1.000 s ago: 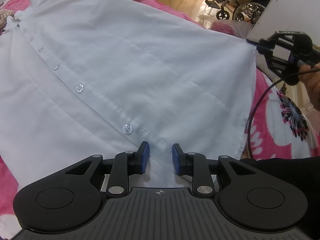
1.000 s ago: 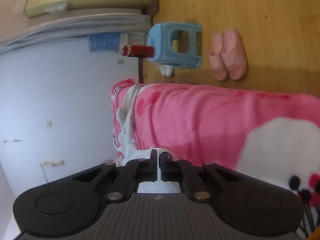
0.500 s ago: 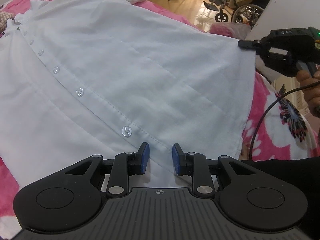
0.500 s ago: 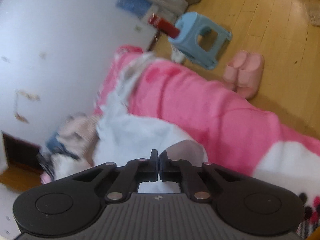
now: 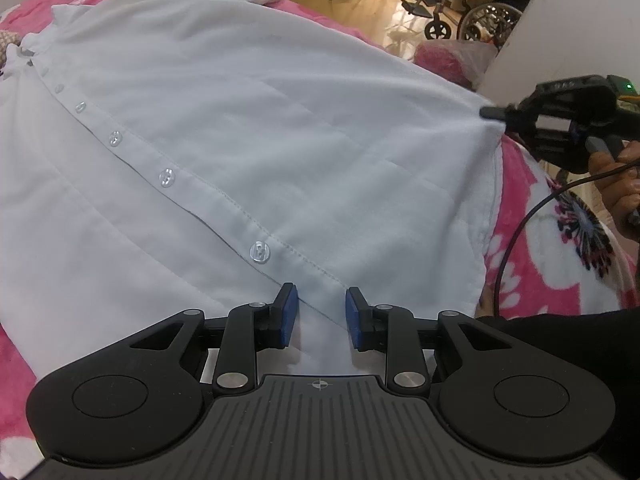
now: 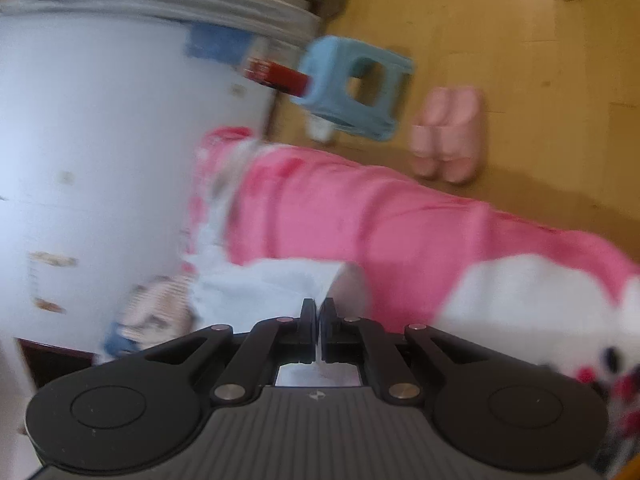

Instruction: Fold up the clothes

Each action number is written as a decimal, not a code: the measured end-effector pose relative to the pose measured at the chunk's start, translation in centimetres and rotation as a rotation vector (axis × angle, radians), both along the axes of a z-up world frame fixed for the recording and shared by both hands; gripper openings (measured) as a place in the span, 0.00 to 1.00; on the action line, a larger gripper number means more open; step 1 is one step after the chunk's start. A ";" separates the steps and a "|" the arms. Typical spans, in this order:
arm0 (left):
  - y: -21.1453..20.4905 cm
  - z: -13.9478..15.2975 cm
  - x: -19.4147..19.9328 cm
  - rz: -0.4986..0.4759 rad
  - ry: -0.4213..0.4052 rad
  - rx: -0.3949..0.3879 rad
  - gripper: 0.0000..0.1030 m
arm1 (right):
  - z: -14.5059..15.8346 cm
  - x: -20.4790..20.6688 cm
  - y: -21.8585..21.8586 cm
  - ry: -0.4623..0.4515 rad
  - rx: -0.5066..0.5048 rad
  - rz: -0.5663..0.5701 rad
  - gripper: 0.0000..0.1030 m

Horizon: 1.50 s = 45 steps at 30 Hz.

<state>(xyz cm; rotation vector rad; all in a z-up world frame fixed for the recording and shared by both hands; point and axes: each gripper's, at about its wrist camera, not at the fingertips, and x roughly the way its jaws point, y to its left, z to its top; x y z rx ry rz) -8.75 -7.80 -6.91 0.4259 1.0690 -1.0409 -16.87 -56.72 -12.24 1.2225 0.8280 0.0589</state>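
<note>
our left gripper [image 5: 318,312] low at 6 o'clock, jaws partly apart over the white shirt [image 5: 248,128] placket, gripping nothing, shirt spread on the pink blanket [image 5: 560,240], our right gripper [image 6: 319,320] at 3 o'clock pinched on the shirt's edge, no writing readable

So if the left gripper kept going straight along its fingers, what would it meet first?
Most likely the white shirt: the left gripper points down at its buttoned front, open jaws either side of the placket near the hem. How far off the cloth it is, I can't tell.
</note>
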 end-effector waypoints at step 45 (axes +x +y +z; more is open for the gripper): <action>0.6 -1.1 7.2 0.073 0.198 -0.232 0.26 | 7.5 34.3 14.3 -0.029 -0.500 0.381 0.02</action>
